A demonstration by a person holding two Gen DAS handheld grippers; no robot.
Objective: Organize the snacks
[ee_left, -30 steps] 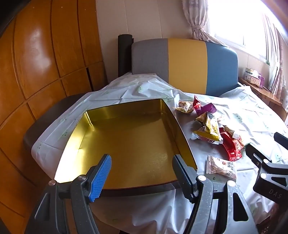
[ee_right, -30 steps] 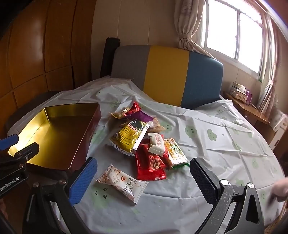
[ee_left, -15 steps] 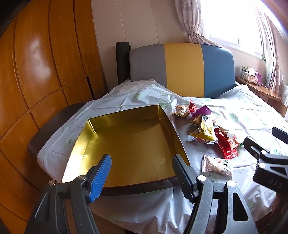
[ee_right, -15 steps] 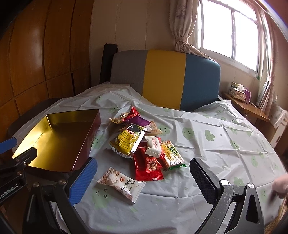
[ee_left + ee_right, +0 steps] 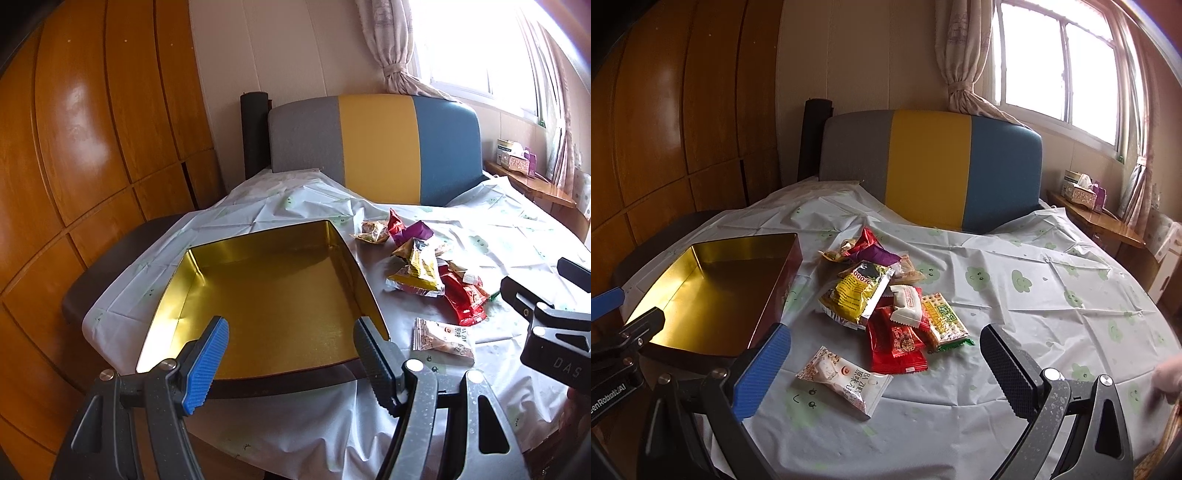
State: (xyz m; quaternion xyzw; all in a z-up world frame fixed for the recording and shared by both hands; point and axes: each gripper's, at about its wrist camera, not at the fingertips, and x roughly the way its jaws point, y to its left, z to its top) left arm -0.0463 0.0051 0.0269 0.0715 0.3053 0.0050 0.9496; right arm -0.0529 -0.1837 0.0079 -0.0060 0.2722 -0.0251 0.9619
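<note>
1. The desk is seen covered by a pale cloth printed with green figures, and a grey, yellow and blue chair back is seen behind it.
2. A gold-lined tin is found on the left part of the desk, with nothing inside it.
3. The left tool is held over the near edge of the tin, its jaws spread wide and nothing gripped between them.
4. The right tool is held above the near part of the desk, its jaws likewise spread wide and nothing gripped.
5. A heap of snacks is seen just right of the tin; a yellow packet is laid on top, beside a red packet and a green-edged cracker packet.
6. A white packet is seen lying alone, nearer than the heap, between the fingers of the right tool in its view.
</note>
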